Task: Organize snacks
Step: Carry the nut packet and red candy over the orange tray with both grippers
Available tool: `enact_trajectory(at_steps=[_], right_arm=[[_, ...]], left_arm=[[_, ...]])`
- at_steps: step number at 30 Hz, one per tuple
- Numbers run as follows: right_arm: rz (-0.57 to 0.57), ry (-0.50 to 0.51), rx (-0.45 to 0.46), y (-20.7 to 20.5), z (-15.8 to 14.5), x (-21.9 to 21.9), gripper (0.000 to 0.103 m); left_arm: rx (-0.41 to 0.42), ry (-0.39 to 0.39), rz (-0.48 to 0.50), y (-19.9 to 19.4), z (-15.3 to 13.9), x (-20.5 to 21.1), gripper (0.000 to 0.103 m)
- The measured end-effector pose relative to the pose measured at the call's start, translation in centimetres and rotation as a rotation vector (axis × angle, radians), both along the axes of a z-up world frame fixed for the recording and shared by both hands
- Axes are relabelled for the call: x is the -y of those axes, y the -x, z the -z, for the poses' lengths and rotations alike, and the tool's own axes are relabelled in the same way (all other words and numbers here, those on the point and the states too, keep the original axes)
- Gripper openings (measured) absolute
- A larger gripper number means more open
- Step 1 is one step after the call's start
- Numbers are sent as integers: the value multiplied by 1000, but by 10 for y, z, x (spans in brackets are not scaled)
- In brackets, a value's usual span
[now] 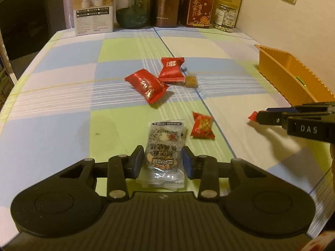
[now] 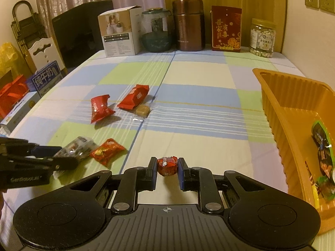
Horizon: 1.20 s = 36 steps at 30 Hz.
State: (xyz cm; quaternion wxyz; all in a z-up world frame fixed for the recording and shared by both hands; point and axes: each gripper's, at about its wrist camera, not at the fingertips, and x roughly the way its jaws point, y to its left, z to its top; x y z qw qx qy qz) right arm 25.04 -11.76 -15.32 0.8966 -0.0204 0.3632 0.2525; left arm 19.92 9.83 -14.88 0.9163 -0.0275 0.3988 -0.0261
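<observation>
I have the right gripper (image 2: 167,166) pinching a small red candy (image 2: 166,165) between its pads, held just above the table (image 2: 199,83), with the orange tray (image 2: 270,96) close by on the right. The left gripper (image 1: 163,161) sits around a clear, black-printed snack packet (image 1: 164,146); its pads look to be against the packet's sides, so I read it as clamped on it, though the wrapper is loose and I would not swear to a firm grip.

As for progress, I judge the job well short of done. The tray already has at least one green-edged packet (image 2: 322,146) lying at its near right end, and perhaps more beside it that I cannot tell apart. Left out on the checked cloth are a small red packet (image 1: 202,125) just right of the left gripper, two larger red packets (image 1: 146,84) (image 1: 171,69) in the middle, and a brown cube sweet (image 1: 191,81) touching the farther one. So two pieces are in hand, and four remain loose. The jars and boxes along the far edge appear to be no part of it.
</observation>
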Motion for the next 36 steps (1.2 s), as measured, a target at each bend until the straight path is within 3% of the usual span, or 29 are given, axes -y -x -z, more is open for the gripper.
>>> enact_trajectory(at_steps=[10, 16, 29, 36], right_arm=[[0, 3, -10, 0, 3, -4, 20], [0, 3, -10, -1, 3, -3, 20], [129, -28, -4, 27, -14, 19, 20], [203, -50, -10, 49, -39, 39, 20]], left_arm=[[17, -63, 38, -10, 7, 6, 39], [19, -94, 31, -8, 8, 14, 34], [37, -25, -23, 15, -21, 29, 34], [44, 17, -22, 37, -47, 56, 34]])
